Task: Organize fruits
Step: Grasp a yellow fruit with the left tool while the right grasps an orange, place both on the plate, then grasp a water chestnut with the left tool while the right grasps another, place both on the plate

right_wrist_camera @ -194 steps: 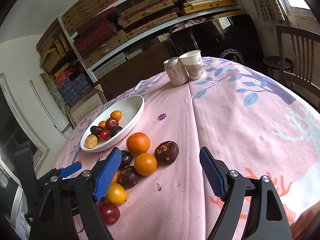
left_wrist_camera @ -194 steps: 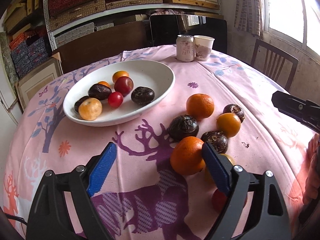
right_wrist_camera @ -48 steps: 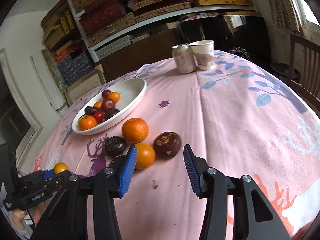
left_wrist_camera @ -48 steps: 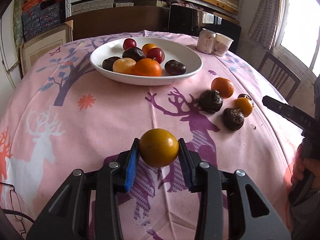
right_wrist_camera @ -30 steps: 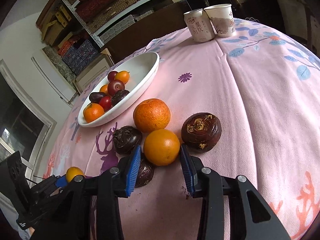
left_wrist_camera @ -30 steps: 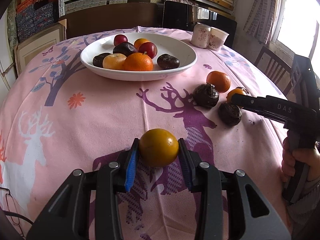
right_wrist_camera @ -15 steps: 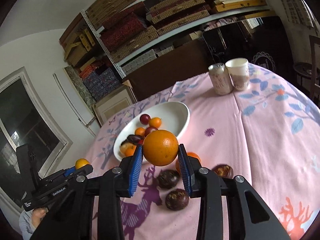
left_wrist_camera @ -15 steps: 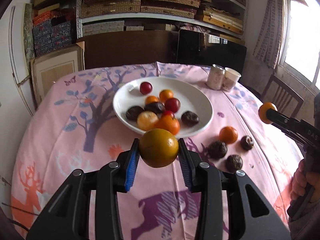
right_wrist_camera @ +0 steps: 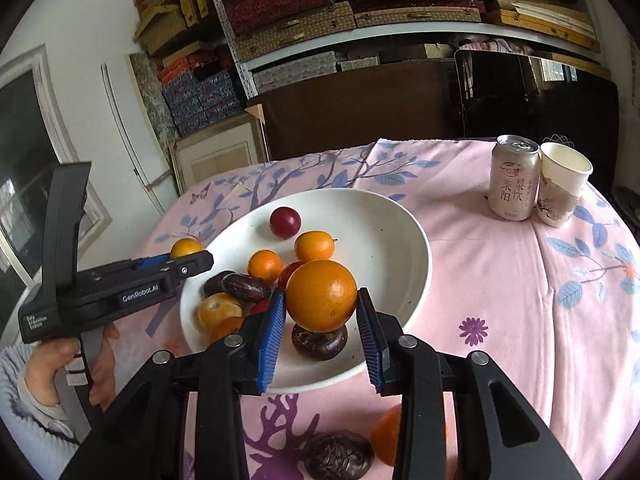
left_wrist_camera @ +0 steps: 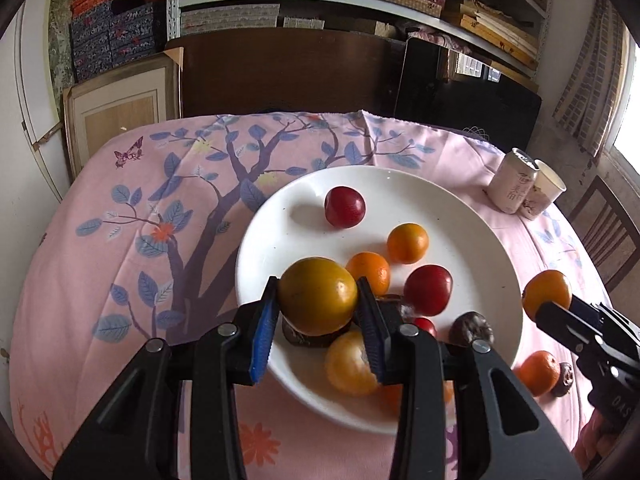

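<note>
A white bowl (left_wrist_camera: 256, 240) (right_wrist_camera: 420, 280) on the pink cloth holds several fruits: red plums, small oranges and dark wrinkled ones. My left gripper (left_wrist_camera: 317, 286) is shut on a yellow-orange fruit (left_wrist_camera: 316, 308) and hangs over the bowl's near left side; the right wrist view shows it at the left (right_wrist_camera: 188, 258). My right gripper (right_wrist_camera: 321, 294) has an orange (right_wrist_camera: 322, 300) between its blue pads above the bowl's near part, with its jaws opening slightly and both pads still touching the fruit. An orange (left_wrist_camera: 538, 372) and a dark fruit (right_wrist_camera: 336, 456) lie on the cloth.
A drink can (right_wrist_camera: 514, 178) and a paper cup (right_wrist_camera: 562, 190) stand at the table's far right. A wooden chair (left_wrist_camera: 608, 228) is beyond the right edge. Shelves of boxes and a dark cabinet fill the wall behind. A hand (right_wrist_camera: 48, 364) holds the left gripper.
Both grippers have risen from the cloth and travelled to the bowl, each carrying its fruit. The right one took the orange off the cloth a second ago.
</note>
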